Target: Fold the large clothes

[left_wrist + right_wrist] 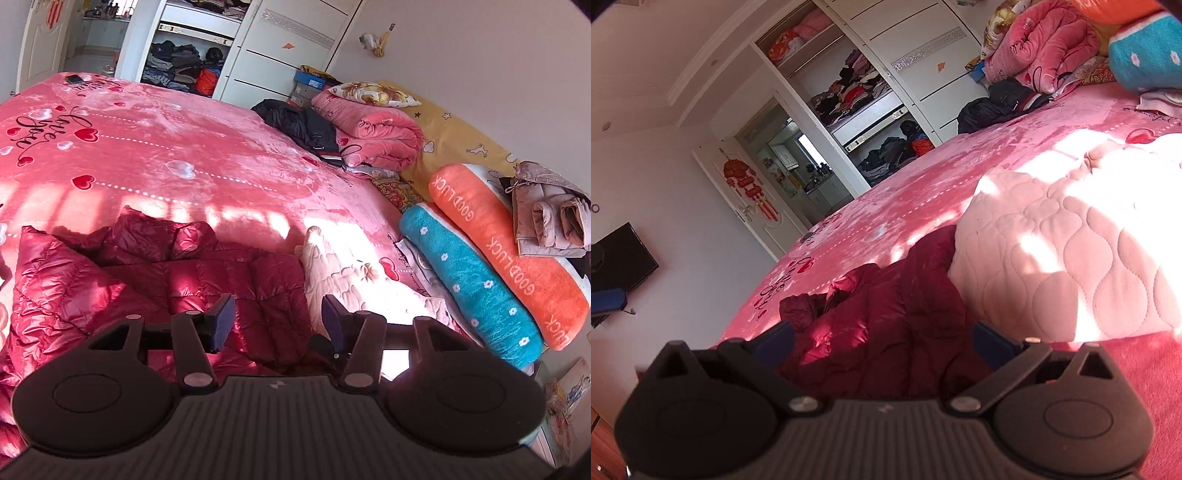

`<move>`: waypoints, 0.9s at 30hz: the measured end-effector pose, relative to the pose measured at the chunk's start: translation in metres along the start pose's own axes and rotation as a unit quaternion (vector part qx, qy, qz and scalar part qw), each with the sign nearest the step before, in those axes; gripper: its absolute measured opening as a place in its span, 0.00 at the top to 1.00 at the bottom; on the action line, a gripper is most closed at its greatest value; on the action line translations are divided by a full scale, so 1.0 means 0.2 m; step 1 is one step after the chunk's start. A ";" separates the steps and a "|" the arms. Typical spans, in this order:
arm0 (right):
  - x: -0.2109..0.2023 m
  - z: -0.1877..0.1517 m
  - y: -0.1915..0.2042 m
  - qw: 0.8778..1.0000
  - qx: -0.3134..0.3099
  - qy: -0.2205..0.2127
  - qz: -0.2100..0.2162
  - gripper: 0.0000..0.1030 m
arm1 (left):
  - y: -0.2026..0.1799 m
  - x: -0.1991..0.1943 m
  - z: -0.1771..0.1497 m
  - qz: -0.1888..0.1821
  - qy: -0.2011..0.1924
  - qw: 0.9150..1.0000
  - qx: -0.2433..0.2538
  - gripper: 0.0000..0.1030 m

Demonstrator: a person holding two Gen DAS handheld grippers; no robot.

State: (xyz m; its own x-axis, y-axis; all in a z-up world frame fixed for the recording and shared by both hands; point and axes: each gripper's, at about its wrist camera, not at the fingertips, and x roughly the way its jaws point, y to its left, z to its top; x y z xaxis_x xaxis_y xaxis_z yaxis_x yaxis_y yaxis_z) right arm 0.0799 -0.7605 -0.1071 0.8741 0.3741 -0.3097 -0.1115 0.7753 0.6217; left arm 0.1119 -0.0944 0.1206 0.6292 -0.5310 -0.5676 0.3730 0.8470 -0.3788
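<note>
left tongs (279, 323), right tongs (882, 345): both agape | red jacket (147, 280) beneath | orange bolster (506, 254): seemingly "GOOD LUCK"

A wide bed (207, 155) fills most of the left wrist view, spread with a pink plush blanket printed with red hearts and black script; bright patches of sunlight fall across its lower middle. At the upper centre stands a white wardrobe (258, 44), its open shelves (184, 66) stacked with dark folded clothing. A white door (44, 40) shows in the upper left. Plain pale walls (480, 74) close the upper right. In the right wrist view a dark flat screen (620, 258) hangs on the wall at the left edge, and a red knotted ornament (746, 184) hangs on the white door beside an open doorway (798, 162).
</note>
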 end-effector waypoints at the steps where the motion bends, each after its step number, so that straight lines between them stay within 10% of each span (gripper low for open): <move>1: 0.00 0.00 -0.01 1.000 0.004 0.006 0.004 0.01 | 0.04 -0.04 -0.04 0.008 0.001 1.000 -0.008 0.38; 10: 0.03 -0.03 0.03 0.996 -0.027 0.079 0.031 0.01 | 0.63 -0.03 -0.47 0.099 0.033 0.984 -0.147 0.43; 25: 0.12 -0.29 0.13 0.960 -0.200 0.192 -0.024 0.06 | 0.97 0.12 -0.61 0.049 -0.008 0.975 -0.215 0.44; 27: 0.11 -0.29 0.13 0.962 -0.192 0.191 -0.013 0.18 | 1.00 0.12 -0.61 0.038 -0.019 0.974 -0.223 0.43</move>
State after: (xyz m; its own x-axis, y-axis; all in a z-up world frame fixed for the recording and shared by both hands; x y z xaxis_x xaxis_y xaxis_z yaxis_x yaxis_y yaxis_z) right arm 0.0692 -0.7034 -0.1391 0.6488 0.4552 -0.6097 -0.3231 0.8903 0.3209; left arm 0.1180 0.0584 -0.0585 0.6719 -0.4578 -0.5823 -0.0047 0.7835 -0.6214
